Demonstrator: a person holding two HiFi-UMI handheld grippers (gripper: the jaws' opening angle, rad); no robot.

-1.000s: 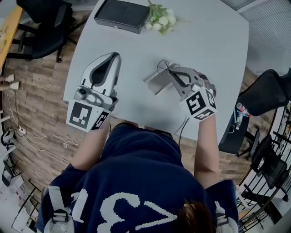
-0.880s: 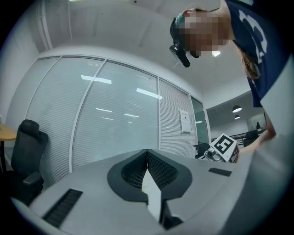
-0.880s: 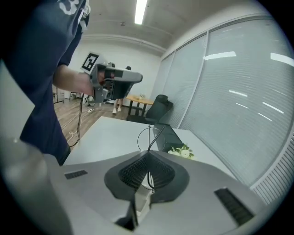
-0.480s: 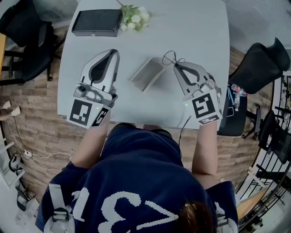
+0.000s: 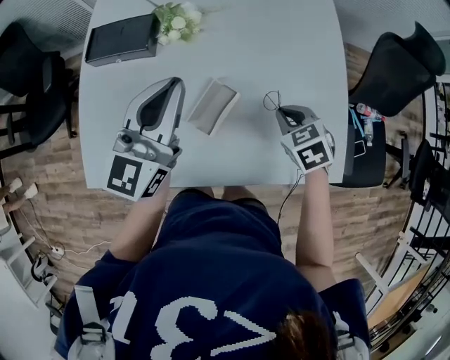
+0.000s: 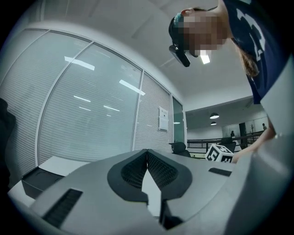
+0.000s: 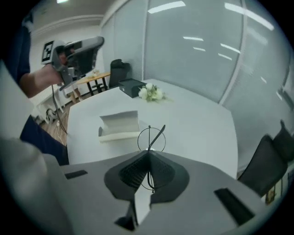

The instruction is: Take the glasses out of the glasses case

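Note:
The open grey glasses case (image 5: pixel 213 105) (image 7: pixel 120 125) lies on the white table (image 5: pixel 246 42), with nothing visible inside it. Thin black wire-rimmed glasses (image 5: pixel 273 101) (image 7: pixel 151 137) are clamped in my right gripper (image 5: pixel 284 112) (image 7: pixel 148 158), which is shut on them to the right of the case, near the table's right side. My left gripper (image 5: pixel 171 86) (image 6: pixel 147 156) hovers left of the case with its jaws shut and nothing between them; its own view points upward at the room.
A black box (image 5: pixel 121 39) (image 7: pixel 131 86) and a small bunch of white flowers (image 5: pixel 176 15) (image 7: pixel 151 93) lie at the table's far side. Black office chairs (image 5: pixel 394 63) stand to the right and left of the table.
My right gripper has carried the glasses away from the case toward the right of the table. The head view has shifted, and the left gripper has stayed beside the case.

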